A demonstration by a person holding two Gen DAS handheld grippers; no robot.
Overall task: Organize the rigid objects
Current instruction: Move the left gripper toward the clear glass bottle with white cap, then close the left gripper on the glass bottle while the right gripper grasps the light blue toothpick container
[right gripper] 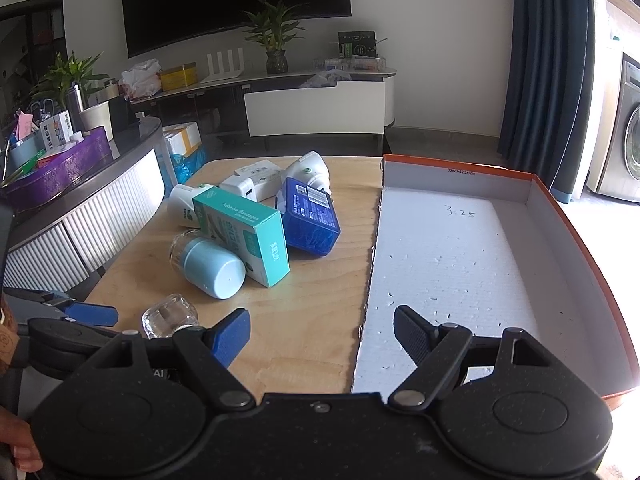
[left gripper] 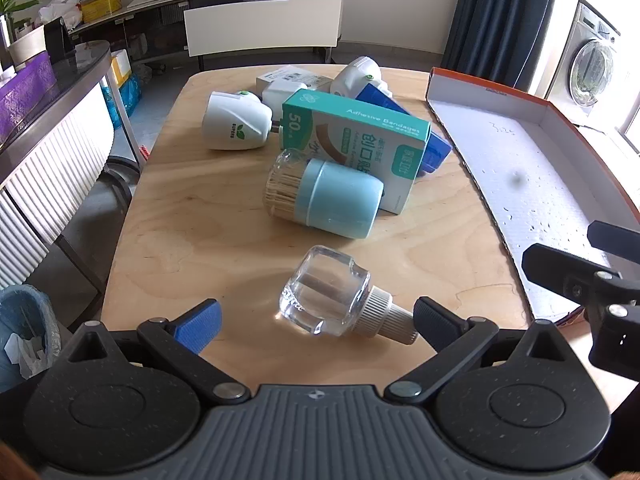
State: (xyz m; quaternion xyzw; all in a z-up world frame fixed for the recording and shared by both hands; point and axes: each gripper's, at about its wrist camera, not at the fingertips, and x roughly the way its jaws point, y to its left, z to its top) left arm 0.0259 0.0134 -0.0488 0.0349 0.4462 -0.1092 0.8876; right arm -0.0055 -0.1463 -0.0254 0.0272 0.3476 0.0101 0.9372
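A clear glass bottle (left gripper: 326,298) with a ribbed beige cap lies on the wooden table (left gripper: 192,216), between the spread fingers of my open left gripper (left gripper: 316,320); the fingers do not touch it. It also shows in the right wrist view (right gripper: 170,316). Behind it lie a light blue toothpick jar (left gripper: 332,204), a teal bandage box (left gripper: 360,144), a blue box (right gripper: 310,218) and white plug-in devices (left gripper: 236,122). My right gripper (right gripper: 320,338) is open and empty over the near edge of the white-lined orange tray (right gripper: 460,264).
The tray (left gripper: 520,168) takes up the right side of the table. A small white box (right gripper: 256,170) lies at the table's far end. A counter (left gripper: 48,92) and a bin (left gripper: 24,320) stand left of the table.
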